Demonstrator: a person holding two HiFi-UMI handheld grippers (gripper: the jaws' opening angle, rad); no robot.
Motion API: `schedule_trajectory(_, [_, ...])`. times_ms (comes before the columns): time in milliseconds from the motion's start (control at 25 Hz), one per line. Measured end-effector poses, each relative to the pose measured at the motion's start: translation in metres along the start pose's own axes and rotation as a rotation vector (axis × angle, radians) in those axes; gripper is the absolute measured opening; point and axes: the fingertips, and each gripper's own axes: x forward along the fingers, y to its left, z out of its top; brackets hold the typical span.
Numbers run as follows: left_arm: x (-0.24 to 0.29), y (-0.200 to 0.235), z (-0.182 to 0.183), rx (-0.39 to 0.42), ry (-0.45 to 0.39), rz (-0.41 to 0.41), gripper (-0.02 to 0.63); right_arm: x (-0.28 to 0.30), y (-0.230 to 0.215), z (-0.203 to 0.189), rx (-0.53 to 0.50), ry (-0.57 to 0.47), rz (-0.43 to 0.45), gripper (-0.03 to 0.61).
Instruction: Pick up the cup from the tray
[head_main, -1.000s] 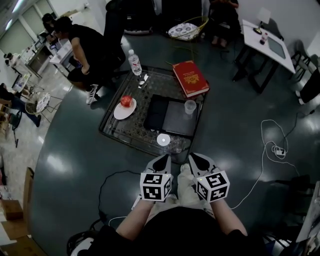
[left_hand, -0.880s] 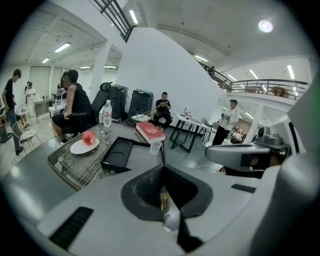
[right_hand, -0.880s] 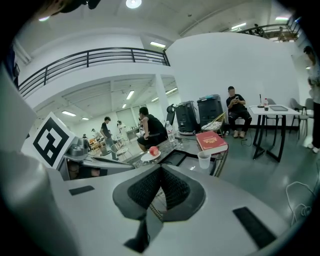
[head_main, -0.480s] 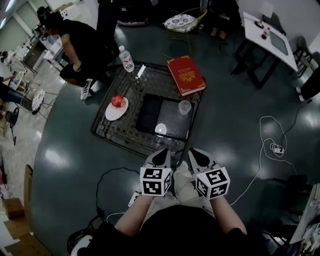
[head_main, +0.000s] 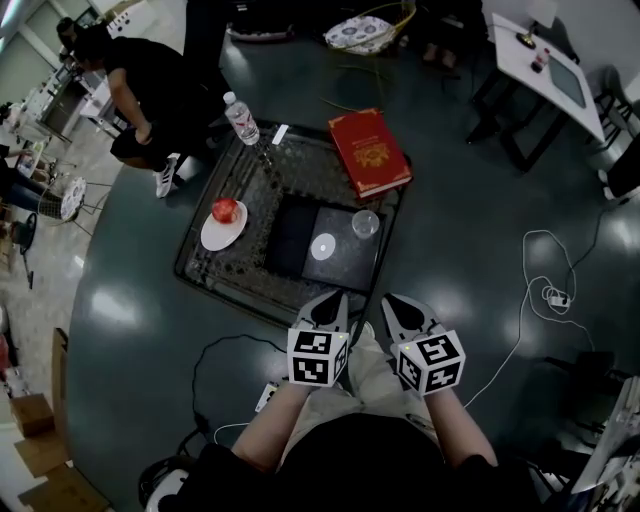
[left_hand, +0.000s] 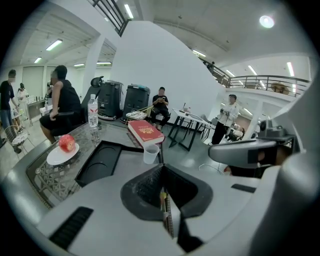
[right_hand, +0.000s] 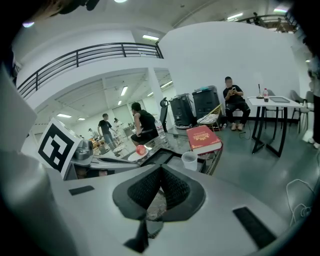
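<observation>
A clear plastic cup (head_main: 365, 222) stands upright at the far right corner of the black tray (head_main: 292, 235) on the glass-topped low table (head_main: 232, 277). A white round disc (head_main: 323, 246) lies on the tray nearer to me. My left gripper (head_main: 335, 298) and right gripper (head_main: 392, 300) are side by side over my lap, just short of the table's near edge, both shut and empty. In the left gripper view the cup (left_hand: 151, 153) stands ahead beyond the shut gripper (left_hand: 162, 168). The right gripper view has the cup (right_hand: 189, 160) ahead, slightly right of the shut gripper (right_hand: 160, 169).
A red book (head_main: 369, 152) lies at the table's far right corner. An apple (head_main: 224, 210) on a white plate (head_main: 219, 236) sits left of the tray, a water bottle (head_main: 241, 119) at the far left. A person (head_main: 150, 85) sits beyond the table. Cables (head_main: 545, 290) trail right.
The head view has shifted, so the table and tray sit higher and further left in the picture. Both grippers stay shut and close together, edged slightly toward the table.
</observation>
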Motion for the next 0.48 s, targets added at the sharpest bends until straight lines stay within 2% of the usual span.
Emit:
schedule_trajectory(240, [0.048,0.007,0.003,0.002,0.028,-0.03,0.026,0.022,-0.023,0.003,0.02,0.032,0.014,0.011])
schedule_trajectory(400, [0.08,0.015,0.004,-0.001,0.044,-0.038,0.109,0.037,-0.039,0.005,0.032,0.049,0.01,0.011])
schedule_trajectory(480, [0.096,0.021,0.001,0.017,0.056,-0.026,0.127,0.043,-0.047,0.004,0.043,0.057,0.007,0.011])
